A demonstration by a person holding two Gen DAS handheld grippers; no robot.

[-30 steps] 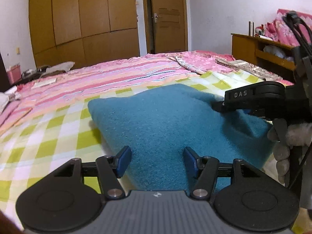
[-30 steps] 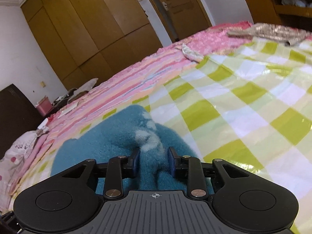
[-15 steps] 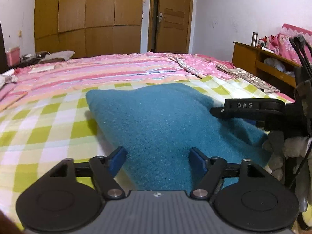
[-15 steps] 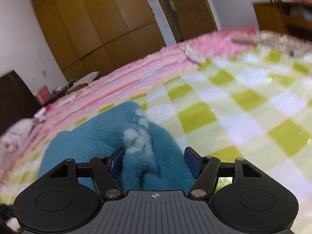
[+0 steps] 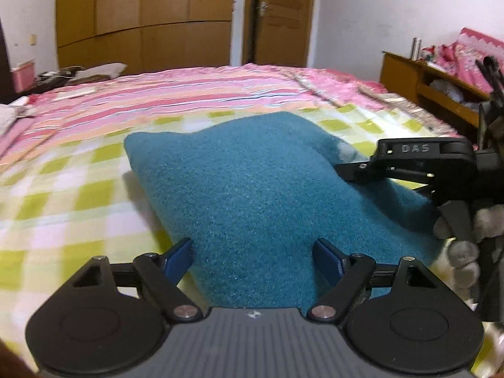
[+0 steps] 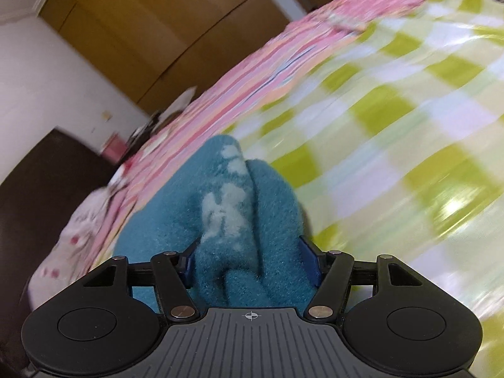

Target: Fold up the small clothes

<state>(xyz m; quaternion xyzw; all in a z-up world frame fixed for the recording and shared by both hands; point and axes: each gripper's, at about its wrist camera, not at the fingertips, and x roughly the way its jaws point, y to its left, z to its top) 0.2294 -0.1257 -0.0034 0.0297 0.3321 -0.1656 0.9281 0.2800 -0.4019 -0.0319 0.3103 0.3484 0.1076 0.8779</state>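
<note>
Left wrist view: the left gripper (image 5: 252,256) has just been opening; its jaws stand wide, straddling the teal garment (image 5: 261,189) on the checked bedspread (image 5: 63,195). The right gripper (image 5: 346,170) enters from the right. Wardrobe (image 5: 141,15) behind.

Right wrist view: the right gripper (image 6: 249,260) jaws, just closing slightly, flank bunched garment (image 6: 226,220) without pressing it.

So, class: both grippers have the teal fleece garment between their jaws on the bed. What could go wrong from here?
1. The right gripper has just opened; the bunched fold of the teal garment between its fingers may spring loose.
2. The left gripper, which has also just opened, straddles the near edge; pulling away could drag it.
3. The checked sheet looks glossy, so the pile might slide.
</note>
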